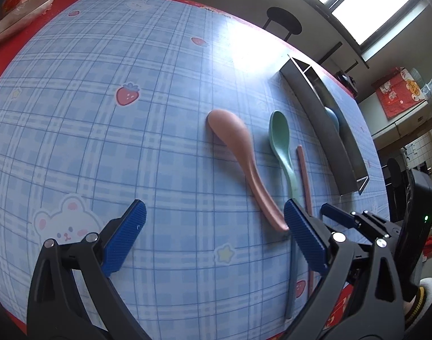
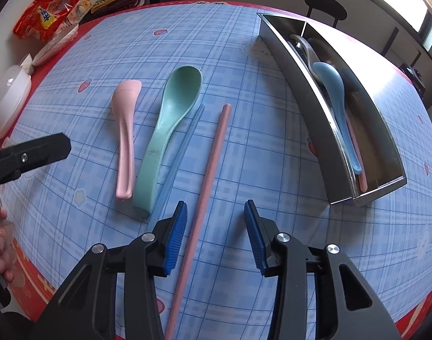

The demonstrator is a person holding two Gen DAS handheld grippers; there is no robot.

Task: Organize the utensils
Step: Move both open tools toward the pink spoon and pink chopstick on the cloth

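A pink spoon, a green spoon, a blue chopstick and a pink chopstick lie side by side on the blue checked tablecloth. A steel utensil tray at the right holds a blue spoon, a metal spoon and a pink chopstick. My left gripper is open above the cloth, its right finger by the pink spoon's handle end. My right gripper is open, with the pink chopstick passing between its fingers.
Snack bags and a white plate sit at the far left edge. A white lidded bowl stands at the left. A black stool stands beyond the table. The left gripper shows in the right wrist view.
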